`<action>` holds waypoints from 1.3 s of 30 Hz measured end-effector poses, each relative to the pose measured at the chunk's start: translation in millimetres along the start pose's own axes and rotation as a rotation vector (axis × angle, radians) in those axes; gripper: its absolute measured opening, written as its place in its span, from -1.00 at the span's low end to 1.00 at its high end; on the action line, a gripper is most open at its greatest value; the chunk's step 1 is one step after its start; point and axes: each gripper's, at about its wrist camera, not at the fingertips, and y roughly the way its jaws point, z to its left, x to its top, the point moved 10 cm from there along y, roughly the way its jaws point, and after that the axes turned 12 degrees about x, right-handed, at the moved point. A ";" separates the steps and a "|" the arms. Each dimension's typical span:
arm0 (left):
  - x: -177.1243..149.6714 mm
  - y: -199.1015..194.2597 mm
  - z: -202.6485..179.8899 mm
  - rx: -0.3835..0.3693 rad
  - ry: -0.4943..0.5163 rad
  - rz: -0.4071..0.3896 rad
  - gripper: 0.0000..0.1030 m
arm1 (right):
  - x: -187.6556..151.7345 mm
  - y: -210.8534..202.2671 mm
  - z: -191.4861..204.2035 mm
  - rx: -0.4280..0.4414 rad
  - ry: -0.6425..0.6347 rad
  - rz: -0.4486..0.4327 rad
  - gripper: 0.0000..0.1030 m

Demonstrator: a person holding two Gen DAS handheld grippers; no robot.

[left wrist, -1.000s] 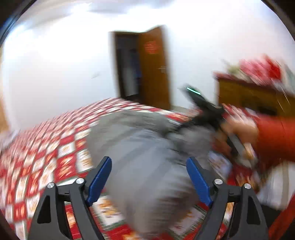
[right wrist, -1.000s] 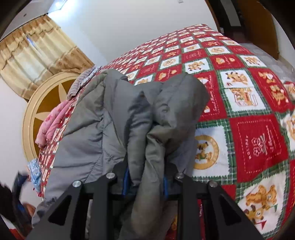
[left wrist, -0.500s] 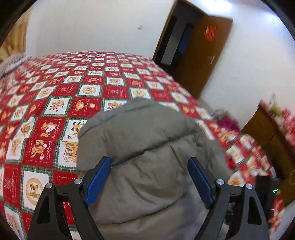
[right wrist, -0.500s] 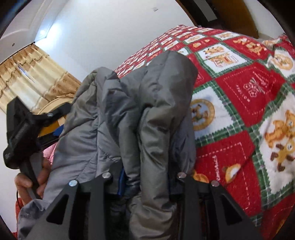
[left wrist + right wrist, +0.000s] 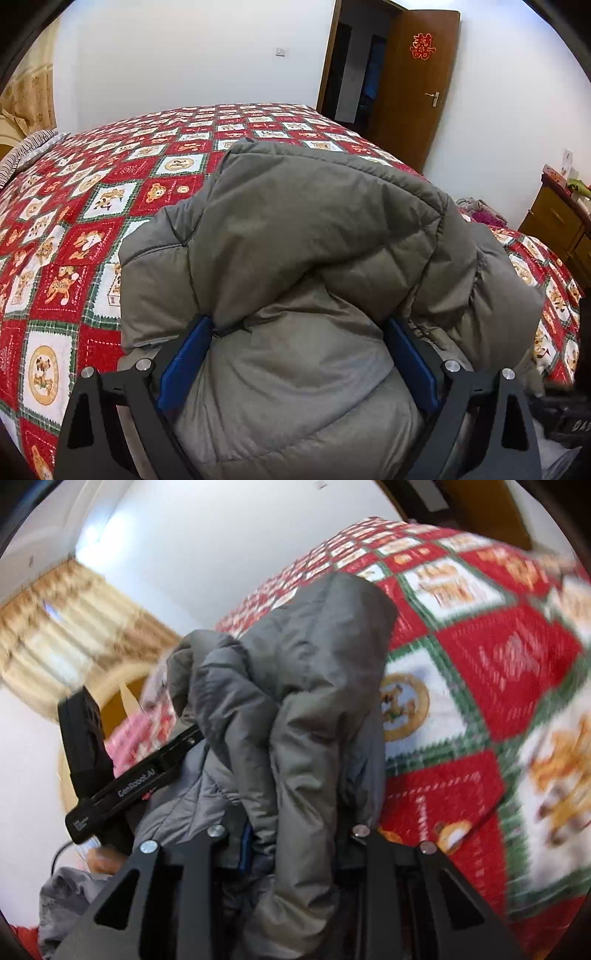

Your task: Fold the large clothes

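the right gripper [image 5: 295,843] was clamped on a thick bunch of the grey padded jacket [image 5: 303,709], its jaws drawn close with the fabric pinched between them and hanging down past them. the left gripper [image 5: 299,354] sat with its blue pads [image 5: 184,360] spread wide on either side of a puffy fold of the same jacket [image 5: 314,236]; the fabric bulged between them and touched both, but whether they actually squeezed it could not be told from that view. beyond the jaws the jacket lay heaped on the red patchwork quilt [image 5: 74,236], already doubled over on itself, with the bed stretching away towards the wooden door [image 5: 413,81] and, in the right wrist view, the blurred curtains [image 5: 55,635]. the step in hand looked like carrying a fold across, and doing it well probably meant keeping both grips level, moving them together so the slippery quilted shell did not slide out, and laying the edge down flat before letting go. the padding would likely spring back, so pressing the fold after placing it seemed wise. a dresser [image 5: 561,225] stood well apart at the right.
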 end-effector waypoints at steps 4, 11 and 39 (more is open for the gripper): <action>1.0 -9.7 0.2 0.015 -0.002 -0.046 0.82 | 37.4 -15.6 15.1 -0.231 -0.161 0.020 0.62; 3.0 -15.7 -3.1 0.105 0.041 -0.099 0.82 | 86.0 18.8 6.5 -0.373 -0.252 0.136 -0.05; -1.8 4.0 -4.5 0.100 0.041 -0.024 0.87 | 35.7 -61.6 57.8 -0.198 -0.249 -0.126 0.19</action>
